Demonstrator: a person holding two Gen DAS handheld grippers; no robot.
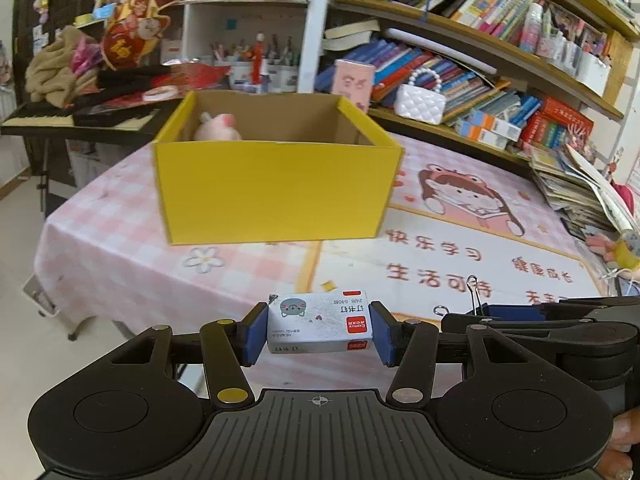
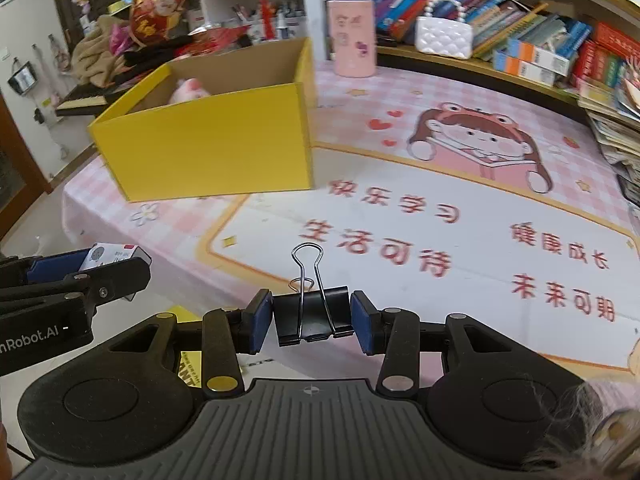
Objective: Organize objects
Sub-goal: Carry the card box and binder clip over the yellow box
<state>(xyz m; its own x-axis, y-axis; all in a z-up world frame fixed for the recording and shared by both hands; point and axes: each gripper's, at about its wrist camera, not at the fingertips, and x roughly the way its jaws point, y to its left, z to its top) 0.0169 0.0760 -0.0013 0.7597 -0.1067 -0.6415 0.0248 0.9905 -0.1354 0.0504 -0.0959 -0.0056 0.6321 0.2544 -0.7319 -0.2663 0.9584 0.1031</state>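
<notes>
My left gripper (image 1: pixel 320 330) clamps the staple box (image 1: pixel 320 322), long axis crosswise between the pads, its red "Comix" label on the right; my right gripper (image 2: pixel 312 320) grips the black binder clip (image 2: pixel 314 314), wire handles pointing away. Both hang over the near table (image 2: pixel 440 208); the yellow box (image 1: pixel 276 188) sits beyond.

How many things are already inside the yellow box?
1 visible: a pink plush toy lies inside the yellow box, at its far left corner as both wrist views show it. The near wall hides the box floor, so more may lie there.
</notes>
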